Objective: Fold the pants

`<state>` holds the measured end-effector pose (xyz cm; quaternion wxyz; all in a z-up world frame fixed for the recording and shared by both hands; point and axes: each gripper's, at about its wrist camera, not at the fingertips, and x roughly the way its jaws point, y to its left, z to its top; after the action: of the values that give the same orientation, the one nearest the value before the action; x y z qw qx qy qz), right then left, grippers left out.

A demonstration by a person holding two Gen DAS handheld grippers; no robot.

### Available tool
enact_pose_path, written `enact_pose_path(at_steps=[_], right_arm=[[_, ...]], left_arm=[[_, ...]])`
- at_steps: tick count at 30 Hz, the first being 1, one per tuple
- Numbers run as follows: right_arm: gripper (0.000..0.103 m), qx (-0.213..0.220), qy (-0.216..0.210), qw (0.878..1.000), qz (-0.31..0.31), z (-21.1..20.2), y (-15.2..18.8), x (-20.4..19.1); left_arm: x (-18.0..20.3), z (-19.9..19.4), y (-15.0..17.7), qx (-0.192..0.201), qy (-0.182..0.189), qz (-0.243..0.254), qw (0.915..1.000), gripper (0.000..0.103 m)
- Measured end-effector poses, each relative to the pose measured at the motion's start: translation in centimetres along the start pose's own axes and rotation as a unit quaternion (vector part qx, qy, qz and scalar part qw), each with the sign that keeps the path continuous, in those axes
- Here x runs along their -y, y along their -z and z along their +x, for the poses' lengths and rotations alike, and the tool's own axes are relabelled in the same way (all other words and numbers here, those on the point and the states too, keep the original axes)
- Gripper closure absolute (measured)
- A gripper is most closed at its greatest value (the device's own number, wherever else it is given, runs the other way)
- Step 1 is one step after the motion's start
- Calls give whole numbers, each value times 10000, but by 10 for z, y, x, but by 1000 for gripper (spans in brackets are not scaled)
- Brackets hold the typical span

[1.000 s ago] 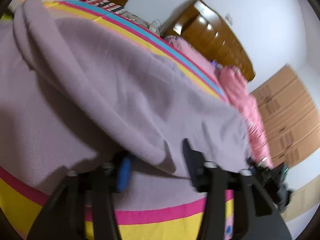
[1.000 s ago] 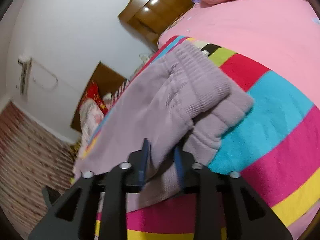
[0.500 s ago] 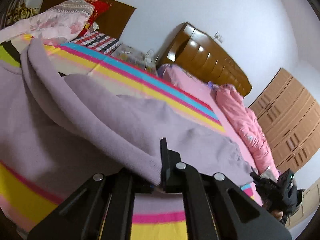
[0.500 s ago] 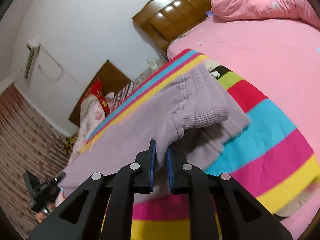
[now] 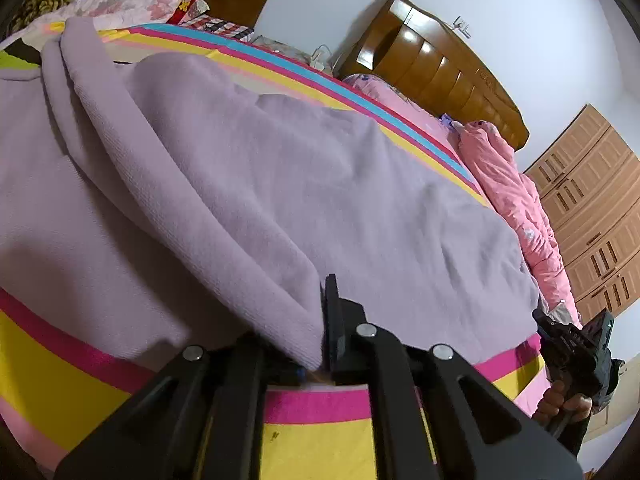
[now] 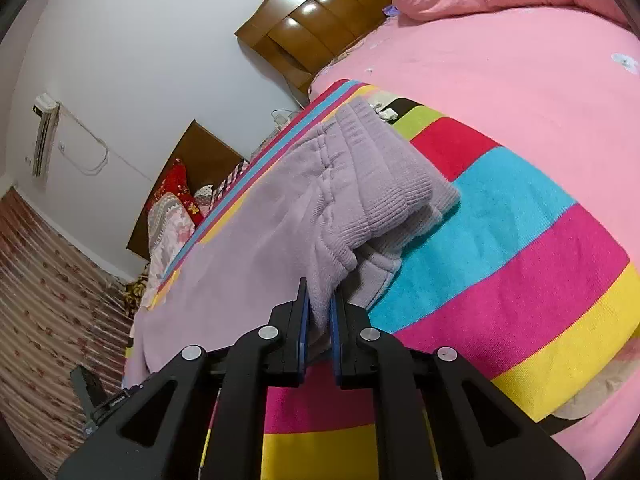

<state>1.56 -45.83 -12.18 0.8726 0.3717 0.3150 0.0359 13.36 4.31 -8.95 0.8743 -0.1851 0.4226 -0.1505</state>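
Both grippers are clamped on the pants [image 5: 248,184] right now. My left gripper [image 5: 320,344] has just closed its jaws on the rolled edge of a leg near the hem end, fabric bunched between the pads; only the right-hand finger [image 5: 334,320] is clearly visible, the other is buried under cloth. My right gripper [image 6: 318,320] has just pinched in too, and it's biting the waistband end [image 6: 376,184], with a strip of the ribbed lilac fabric squeezed between the two blue pads [image 6: 304,320].

The pants are spread out on the striped blanket [image 6: 520,248], which lies on the bed with the pink sheet [image 6: 500,64]. From the left view the leg edge lifts in a ridge running from the jaws off to the upper left, while the rest lies fairly flat. From the right view the waistband is humped up and folded over itself above the blanket's cyan stripe.

At the far right of the left view I can see the right gripper [image 5: 576,344], held in a hand [image 5: 560,404]. Wooden headboard [image 5: 440,60] against the wall, pink quilt [image 5: 508,184] bunched beside it.
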Motion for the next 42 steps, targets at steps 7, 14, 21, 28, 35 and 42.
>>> enact_pose_path(at_steps=[7,14,21,28,35,42], right_arm=[[87,42,114,9999,-34,1,3,-4],[62,313,854,9956,-210,-22,6,-17],[35,670,964,9632,-2420,-25,35,-131],[32,-443,1475,9146,-3739,70,99,-170],[21,-478,1792,9016,-3908,69,93,-171],[19,-433,1963,8997,-3874,75,101,-170]], left_arm=[[-4,-3,2,9,79,-82,9999,94],[-1,-8,0,18,181,-118,9998,69],[15,-6,8,233,-255,424,9985,70],[8,-14,6,113,-101,273,9995,57],[2,-19,9,292,-111,422,9986,32],[-7,-26,10,280,51,351,9990,26]])
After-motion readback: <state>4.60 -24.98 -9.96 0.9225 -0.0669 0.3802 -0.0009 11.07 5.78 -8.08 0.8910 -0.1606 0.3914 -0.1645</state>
